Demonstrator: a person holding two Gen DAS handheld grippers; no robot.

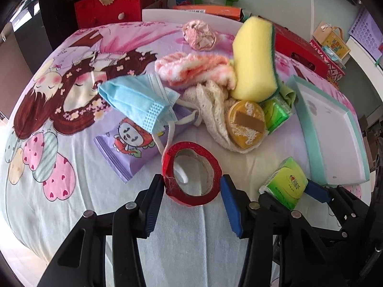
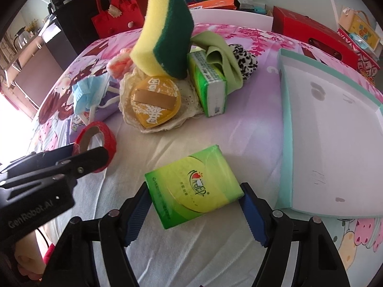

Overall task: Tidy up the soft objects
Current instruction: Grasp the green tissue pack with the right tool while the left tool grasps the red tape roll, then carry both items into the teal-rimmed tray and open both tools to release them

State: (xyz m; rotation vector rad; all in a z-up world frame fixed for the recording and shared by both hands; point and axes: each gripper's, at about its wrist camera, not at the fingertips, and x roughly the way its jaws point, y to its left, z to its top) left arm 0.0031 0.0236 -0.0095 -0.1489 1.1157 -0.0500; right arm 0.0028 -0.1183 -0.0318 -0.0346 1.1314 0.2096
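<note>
My left gripper (image 1: 192, 186) is closed around a red tape roll (image 1: 191, 173), its pads touching both sides; the roll also shows in the right wrist view (image 2: 95, 143). My right gripper (image 2: 195, 205) is shut on a green tissue pack (image 2: 194, 186), seen also in the left wrist view (image 1: 286, 183). Behind lies a pile: yellow-green sponge (image 1: 255, 59), round yellow puff (image 1: 246, 124) on cream lace cloth (image 1: 213, 102), blue face mask (image 1: 138, 98), pink-white fluffy cloth (image 1: 194, 68), second tissue pack (image 2: 209, 88).
A teal-rimmed white tray (image 2: 330, 129) lies at the right on the cartoon-print sheet (image 1: 59, 119). A purple wipes packet (image 1: 129, 148) lies under the mask. A pink scrunchie (image 1: 198, 34), red bag (image 1: 107, 7) and red box (image 2: 311, 31) sit behind.
</note>
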